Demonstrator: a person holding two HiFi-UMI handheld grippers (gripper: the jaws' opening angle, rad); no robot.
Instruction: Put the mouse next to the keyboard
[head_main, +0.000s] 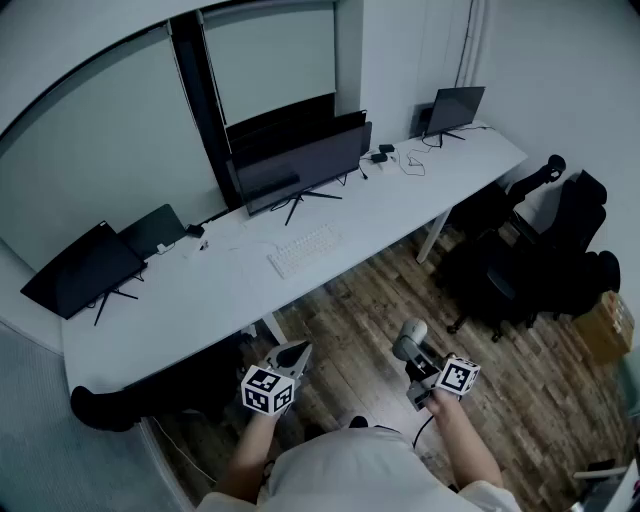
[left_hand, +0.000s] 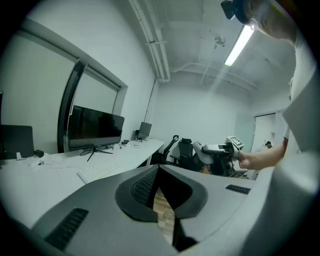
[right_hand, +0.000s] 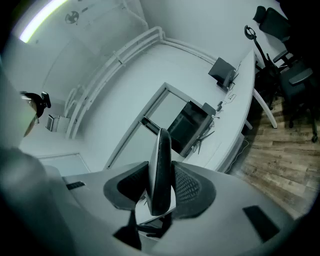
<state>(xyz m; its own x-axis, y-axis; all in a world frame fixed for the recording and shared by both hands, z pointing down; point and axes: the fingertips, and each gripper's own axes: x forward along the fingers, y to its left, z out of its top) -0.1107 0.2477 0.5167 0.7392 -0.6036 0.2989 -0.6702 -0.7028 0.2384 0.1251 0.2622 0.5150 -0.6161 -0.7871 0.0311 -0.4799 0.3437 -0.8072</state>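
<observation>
A grey mouse (head_main: 409, 338) is held in the air over the wooden floor, with my right gripper (head_main: 410, 347) shut on it. In the right gripper view the mouse (right_hand: 162, 150) stands edge-on between the two pads. The white keyboard (head_main: 305, 250) lies on the long white desk (head_main: 400, 195), in front of the large monitor and well ahead of both grippers. My left gripper (head_main: 296, 355) hangs to the left of the right one, shut and empty. The left gripper view shows its jaws (left_hand: 159, 172) closed at the tips, the keyboard (left_hand: 97, 170) on the left, and the mouse (left_hand: 205, 152) on the right.
Two stacked dark monitors (head_main: 300, 160) stand behind the keyboard. More screens (head_main: 85, 270) sit at the desk's left end and a laptop (head_main: 452, 110) at its right end, with cables beside it. Black office chairs (head_main: 540, 250) and a cardboard box (head_main: 605, 325) stand at the right.
</observation>
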